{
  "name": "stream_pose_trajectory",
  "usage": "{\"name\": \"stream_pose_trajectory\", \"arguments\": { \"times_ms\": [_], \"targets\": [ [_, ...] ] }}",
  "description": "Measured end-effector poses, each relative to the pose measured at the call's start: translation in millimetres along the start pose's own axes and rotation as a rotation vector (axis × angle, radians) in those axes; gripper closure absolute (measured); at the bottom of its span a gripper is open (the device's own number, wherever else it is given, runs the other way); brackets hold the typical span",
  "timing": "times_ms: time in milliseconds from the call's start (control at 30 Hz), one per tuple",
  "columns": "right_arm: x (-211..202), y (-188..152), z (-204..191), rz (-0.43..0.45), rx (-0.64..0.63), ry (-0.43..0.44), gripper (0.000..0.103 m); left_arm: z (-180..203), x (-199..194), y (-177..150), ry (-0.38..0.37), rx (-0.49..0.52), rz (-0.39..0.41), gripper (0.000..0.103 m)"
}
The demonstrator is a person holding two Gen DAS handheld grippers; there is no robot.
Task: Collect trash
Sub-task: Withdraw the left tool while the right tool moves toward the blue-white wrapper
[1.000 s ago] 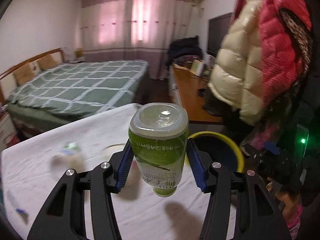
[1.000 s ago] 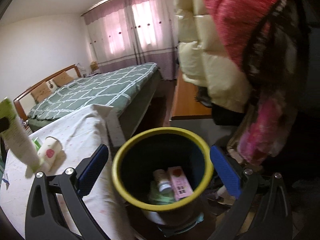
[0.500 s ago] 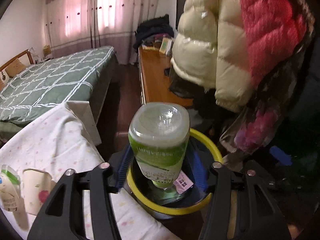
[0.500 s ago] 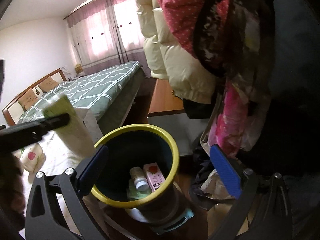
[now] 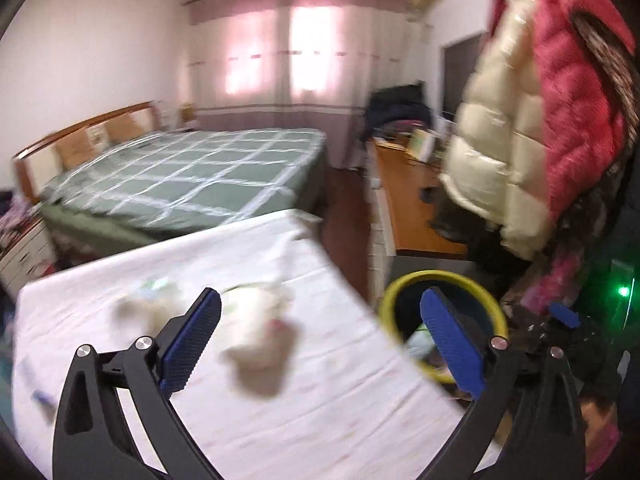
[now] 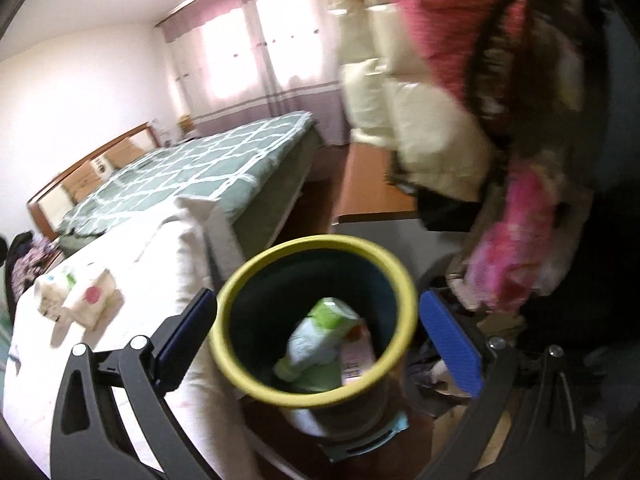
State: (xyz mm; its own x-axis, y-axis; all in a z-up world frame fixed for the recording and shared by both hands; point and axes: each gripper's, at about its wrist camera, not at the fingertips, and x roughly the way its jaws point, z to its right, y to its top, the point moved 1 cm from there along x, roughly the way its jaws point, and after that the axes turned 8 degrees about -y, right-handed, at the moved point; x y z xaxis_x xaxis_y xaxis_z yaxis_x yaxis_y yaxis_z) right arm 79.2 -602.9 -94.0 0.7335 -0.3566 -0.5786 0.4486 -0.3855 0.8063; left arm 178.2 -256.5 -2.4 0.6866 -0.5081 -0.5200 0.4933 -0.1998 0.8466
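A yellow-rimmed dark bin [image 6: 256, 384] stands on the floor beside the white-clothed table [image 6: 168, 264]. A green-labelled bottle [image 6: 320, 332] lies inside it on top of a pink carton and other trash. My right gripper [image 6: 318, 332] is open and empty, held above the bin's mouth. My left gripper [image 5: 320, 336] is open and empty over the table's right part. A blurred paper cup [image 5: 260, 332] lies on the table [image 5: 320, 420] between its fingers, with a small pack [image 5: 148, 292] further left. The bin's rim [image 5: 440, 276] shows to the right.
Puffer jackets, cream and red [image 5: 540, 120], hang close above the bin. A wooden desk [image 5: 400, 200] and a green-checked bed [image 5: 192, 176] lie beyond. The cup [image 6: 90, 300] and pack [image 6: 52, 288] also show at the left in the right wrist view.
My left gripper has let go of the green bottle, which now lies in the bin, and has swung back left over the table. Both views are motion-blurred.
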Motion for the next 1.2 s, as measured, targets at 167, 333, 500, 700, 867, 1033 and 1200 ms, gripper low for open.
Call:
{"name": "stream_pose_trajectory", "arguments": {
  "times_ms": [167, 333, 500, 700, 867, 1033, 1200],
  "targets": [
    [-7, -4, -52, -0.012, -0.087, 0.084, 0.006, -75, -46, -34, 0.148, -0.135, -0.003, 0.005],
    [-12, -14, -114, -0.044, -0.194, 0.187, 0.006, -147, -96, -69, 0.279, -0.262, 0.003, 0.005],
    [-19, -31, -198, -0.081, -0.335, 0.318, 0.006, -208, -158, -90, 0.418, -0.33, 0.055, 0.005],
    [-35, -60, -311, -0.156, -0.549, 0.514, 0.006, -255, -219, -107, 0.567, -0.378, 0.109, 0.005],
    [-49, -93, -404, -0.214, -0.725, 0.669, 0.006, -282, -252, -126, 0.623, -0.422, 0.12, 0.005],
    [-61, -121, -476, -0.224, -0.847, 0.772, 0.014, -293, -264, -142, 0.638, -0.461, 0.123, 0.005],
    [-59, -139, -539, -0.275, -0.925, 0.826, 0.027, -288, -260, -141, 0.634, -0.453, 0.118, 0.005]
  ]
}}
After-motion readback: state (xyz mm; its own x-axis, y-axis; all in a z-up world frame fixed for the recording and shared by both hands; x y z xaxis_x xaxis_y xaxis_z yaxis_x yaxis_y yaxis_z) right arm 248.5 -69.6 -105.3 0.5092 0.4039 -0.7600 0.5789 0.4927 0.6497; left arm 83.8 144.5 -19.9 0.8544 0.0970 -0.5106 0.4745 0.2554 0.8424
